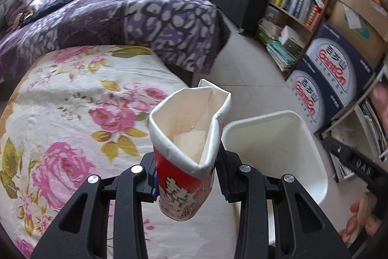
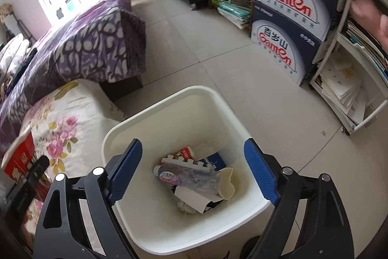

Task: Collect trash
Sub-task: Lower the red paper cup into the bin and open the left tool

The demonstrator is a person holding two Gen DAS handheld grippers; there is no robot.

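**Crushed cup clamped beside bin; second claw hanging spread over bin**

Left gripper: clamping a crushed red-and-white noodle cup between both pads, squeezing its white rim into a narrow wedge. Cup pointing mouth-up, hanging just left of the white trash bin and above the flowered bedcover, not yet over the bin's opening.

Right gripper: standing with blue pads spread wide, gripping nothing, hovering directly above the bin's opening.

Lying inside the bin: a clear plastic bottle with a red label, a cream scalloped piece touching its right end, white card and other packaging beneath.

Standing beyond the bin on the tiled floor: two stacked navy Ganten cartons. Sitting left of the bin: the bed with a purple patterned blanket.
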